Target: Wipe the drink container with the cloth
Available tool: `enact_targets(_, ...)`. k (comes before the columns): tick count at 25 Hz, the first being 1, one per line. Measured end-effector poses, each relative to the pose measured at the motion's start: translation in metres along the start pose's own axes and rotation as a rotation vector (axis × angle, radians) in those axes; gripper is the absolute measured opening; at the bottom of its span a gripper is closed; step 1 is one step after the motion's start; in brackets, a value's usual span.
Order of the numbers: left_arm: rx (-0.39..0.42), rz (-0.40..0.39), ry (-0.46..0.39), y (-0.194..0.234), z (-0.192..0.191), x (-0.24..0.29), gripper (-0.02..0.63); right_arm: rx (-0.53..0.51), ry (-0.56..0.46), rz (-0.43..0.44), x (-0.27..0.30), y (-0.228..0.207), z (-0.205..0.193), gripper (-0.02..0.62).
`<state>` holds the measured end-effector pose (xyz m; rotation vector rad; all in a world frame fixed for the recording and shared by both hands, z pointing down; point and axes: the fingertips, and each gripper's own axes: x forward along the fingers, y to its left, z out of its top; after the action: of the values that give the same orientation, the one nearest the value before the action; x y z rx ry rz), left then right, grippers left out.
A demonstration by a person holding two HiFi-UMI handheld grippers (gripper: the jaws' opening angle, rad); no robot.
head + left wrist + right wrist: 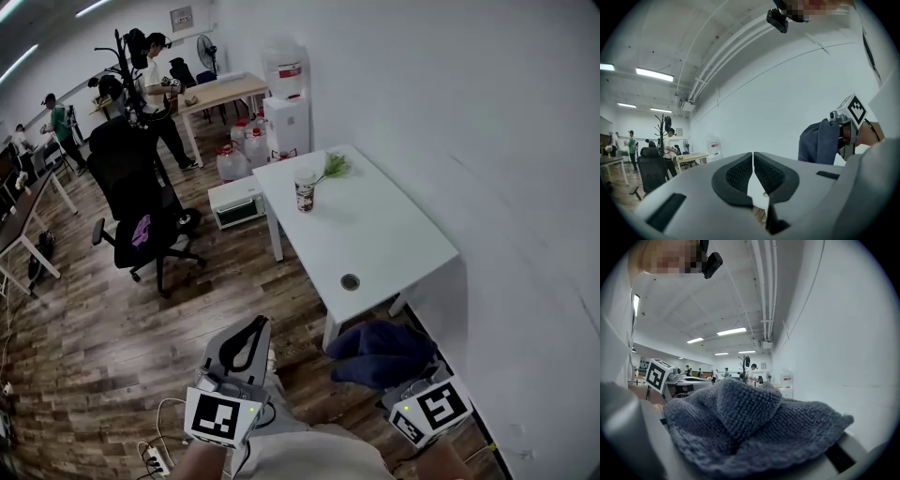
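The dark blue-grey cloth (750, 427), a looped, knitted-looking fabric, lies bunched in soft folds over the right gripper (429, 409). Its jaws are closed on the cloth and buried under it. The left gripper (753, 158), a grey plastic body with black ribbed pads, is closed. Its pad tips meet and nothing is between them. Both grippers are held level, clear of the table.

Beyond them stands a white rectangular table (394, 234) with a smooth top and a round cable port (350, 281). It sits against a plain white wall (506, 141) on wood-plank flooring (103, 337). The drink container, a printed paper cup (305, 191), stands upright near the table's far end, well apart from both grippers. A green sprig (336, 167) lies just beside it.

Farther off are a black wheeled office chair (141, 220) and a white water dispenser (286, 103).
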<state>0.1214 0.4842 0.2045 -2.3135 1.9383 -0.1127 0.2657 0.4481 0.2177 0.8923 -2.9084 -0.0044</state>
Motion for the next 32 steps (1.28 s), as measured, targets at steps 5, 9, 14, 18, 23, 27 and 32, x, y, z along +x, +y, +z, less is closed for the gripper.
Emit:
enact_targets(5,-0.005,0.013,0.014,0.044,-0.030,0.034,0.151,0.008,0.034,-0.026,0.043,-0.019,-0.016,0.038)
enact_targets(9,0.002,-0.008,0.032,0.079,-0.039,0.068,0.243,0.021,0.061,-0.040,0.086,-0.034,-0.018,0.039)
enact_targets(14,0.008,-0.057,0.055,0.124,-0.046,0.121,0.272,0.031,0.077,-0.059,0.147,-0.056,-0.011,0.040)
enact_targets(18,0.001,-0.106,0.052,0.157,-0.046,0.165,0.284,0.037,0.084,-0.094,0.197,-0.078,-0.001,0.038)
enact_targets(23,-0.001,-0.156,0.060,0.209,-0.054,0.224,0.295,0.056,0.098,-0.144,0.262,-0.106,0.008,0.040)
enact_targets(27,-0.011,-0.213,0.088,0.244,-0.063,0.275,0.295,0.069,0.127,-0.192,0.312,-0.135,0.011,0.038)
enact_targets(32,0.004,-0.306,0.076,0.282,-0.068,0.334,0.295,0.063,0.144,-0.258,0.372,-0.167,0.017,0.040)
